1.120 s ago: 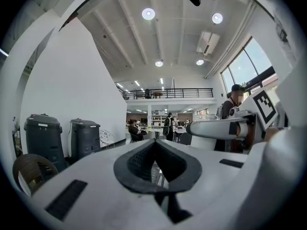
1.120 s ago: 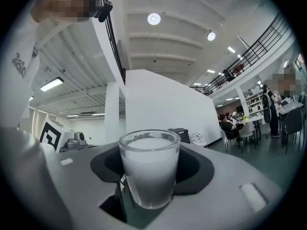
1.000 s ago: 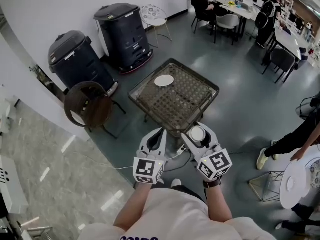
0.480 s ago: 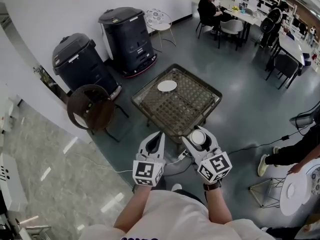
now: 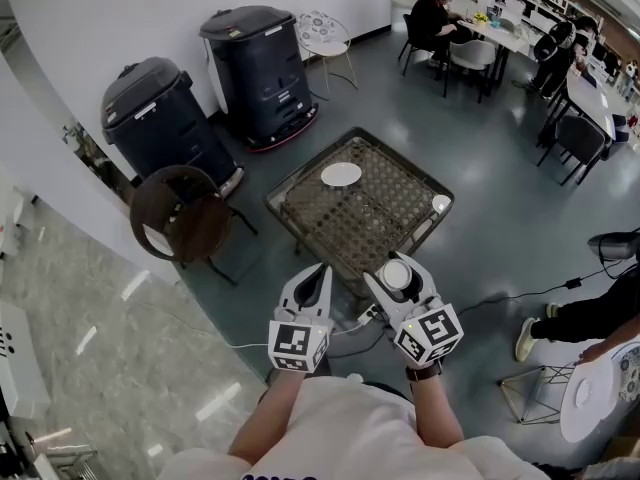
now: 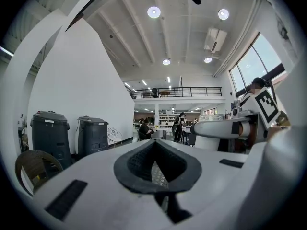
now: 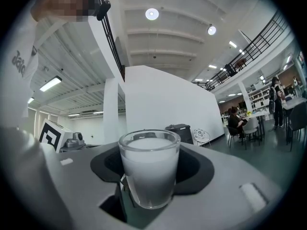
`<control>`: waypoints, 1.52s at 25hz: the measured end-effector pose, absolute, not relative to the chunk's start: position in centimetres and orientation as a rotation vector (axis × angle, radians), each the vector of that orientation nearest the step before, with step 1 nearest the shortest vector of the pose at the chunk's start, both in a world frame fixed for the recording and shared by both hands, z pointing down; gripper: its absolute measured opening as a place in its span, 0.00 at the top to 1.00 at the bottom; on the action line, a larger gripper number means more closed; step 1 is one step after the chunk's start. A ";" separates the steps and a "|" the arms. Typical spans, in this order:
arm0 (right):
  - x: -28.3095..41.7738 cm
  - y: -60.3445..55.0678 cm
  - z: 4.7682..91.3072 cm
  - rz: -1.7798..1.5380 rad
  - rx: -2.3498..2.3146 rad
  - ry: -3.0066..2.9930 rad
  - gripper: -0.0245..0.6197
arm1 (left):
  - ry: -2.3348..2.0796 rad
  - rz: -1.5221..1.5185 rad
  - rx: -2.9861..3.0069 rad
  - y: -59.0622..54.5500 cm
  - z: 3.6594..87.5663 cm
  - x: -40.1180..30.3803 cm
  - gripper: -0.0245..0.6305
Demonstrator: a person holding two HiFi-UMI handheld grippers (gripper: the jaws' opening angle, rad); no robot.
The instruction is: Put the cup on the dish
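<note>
The right gripper [image 5: 398,280] is clamped on the cup [image 7: 149,169], which is upright in the air before the table [image 5: 370,218], well apart from the dish [image 5: 341,174]. The left gripper [image 5: 318,276] has its jaws together, with nothing between. The reach is long, so the cup may tilt or slip in the pads, or land on the dish rim and tip over.
</note>
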State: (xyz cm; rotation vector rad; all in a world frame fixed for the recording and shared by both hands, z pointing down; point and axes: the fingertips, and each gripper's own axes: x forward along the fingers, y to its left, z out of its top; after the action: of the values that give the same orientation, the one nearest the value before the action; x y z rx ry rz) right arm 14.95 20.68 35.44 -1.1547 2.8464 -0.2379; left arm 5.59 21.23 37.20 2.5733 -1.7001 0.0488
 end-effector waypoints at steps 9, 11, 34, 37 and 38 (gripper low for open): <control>10.8 12.3 36.1 -0.228 -1.254 2.822 0.57 | -1.632 0.082 2.600 11.7 38.7 1.6 0.96; 10.0 10.2 36.2 -0.229 -1.285 2.807 0.57 | -1.610 0.085 2.619 9.2 38.7 0.8 0.96; -0.8 -2.4 38.8 -0.295 -1.492 2.768 0.57 | -1.392 0.077 2.681 -4.0 40.2 -8.9 0.96; -0.1 -3.8 39.3 -0.300 -1.511 2.765 0.57 | -1.396 0.072 2.678 -5.2 40.5 -8.6 0.96; 0.1 -4.2 39.5 -0.301 -1.514 2.768 0.57 | -1.400 0.067 2.676 -5.7 40.7 -8.5 0.96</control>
State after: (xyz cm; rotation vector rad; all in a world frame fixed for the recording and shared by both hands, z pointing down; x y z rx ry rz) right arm 0.07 -4.21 39.53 -1.5135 2.7685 -0.3006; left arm -8.50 -5.65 40.68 2.6755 -1.4001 0.0675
